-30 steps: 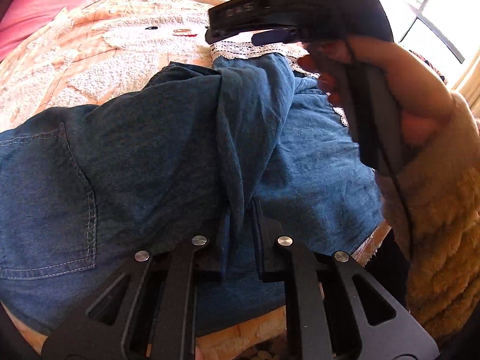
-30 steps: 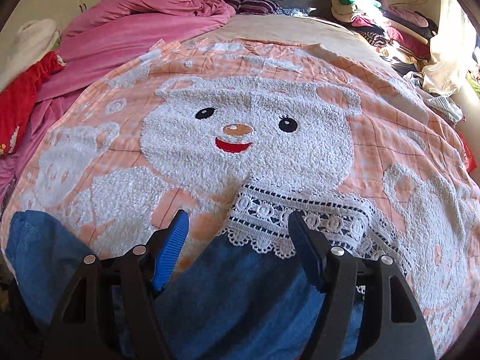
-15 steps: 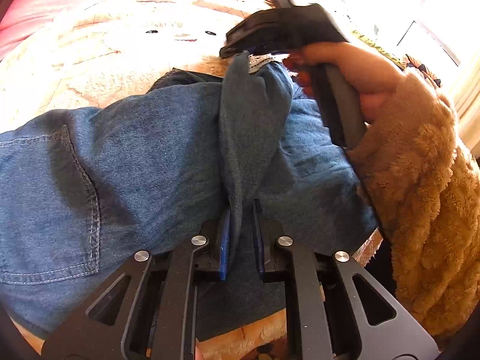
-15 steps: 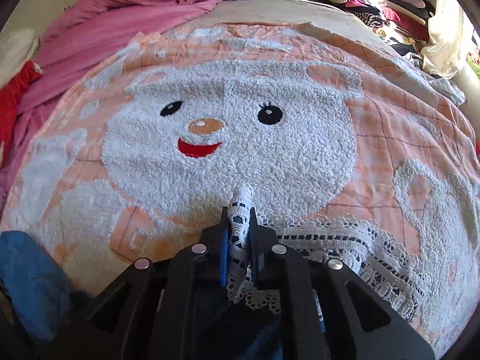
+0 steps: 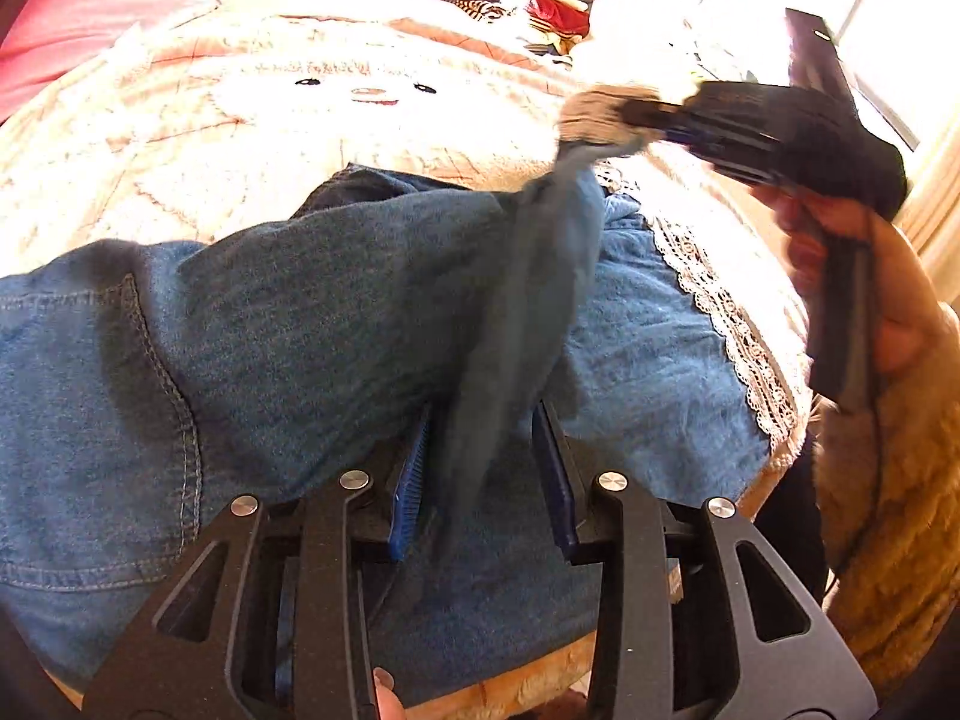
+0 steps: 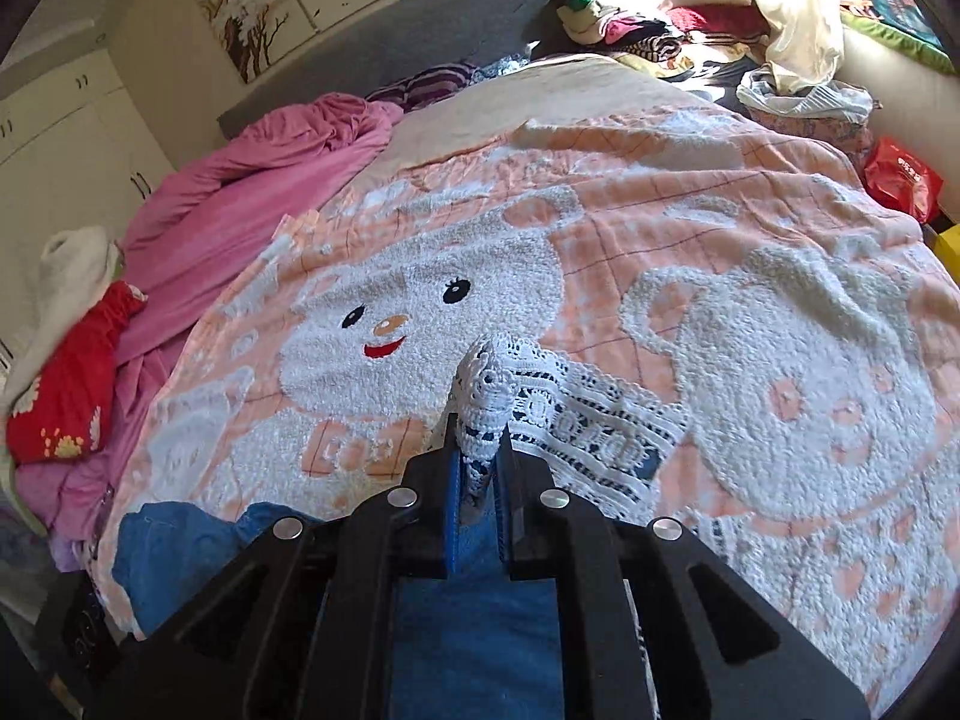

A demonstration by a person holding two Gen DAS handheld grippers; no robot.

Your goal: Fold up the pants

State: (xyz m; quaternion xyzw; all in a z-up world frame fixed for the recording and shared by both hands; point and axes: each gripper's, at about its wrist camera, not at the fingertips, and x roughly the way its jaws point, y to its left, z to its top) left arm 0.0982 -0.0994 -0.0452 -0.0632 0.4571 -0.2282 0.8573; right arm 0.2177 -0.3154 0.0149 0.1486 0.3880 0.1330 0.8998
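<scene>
Left wrist view: left hand-held gripper (image 5: 480,474) parted, a ridge of the pants (image 5: 288,324) between its fingers, untouched; pants spread on the bed (image 5: 180,138).
Right wrist view: right hand-held gripper (image 6: 480,501) clamped on the lace hem (image 6: 489,390), lifted off the bed.

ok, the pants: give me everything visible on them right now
The pants are blue denim with orange-tan stitching, a patch pocket and white lace trim along the hem. They lie mostly spread on the bear blanket. The right gripper is shut on the lace hem, lifting a twisted ridge of fabric off the rest. That ridge runs down between the left gripper, whose jaws stand apart around it. Another denim bunch lies off to the left.
</scene>
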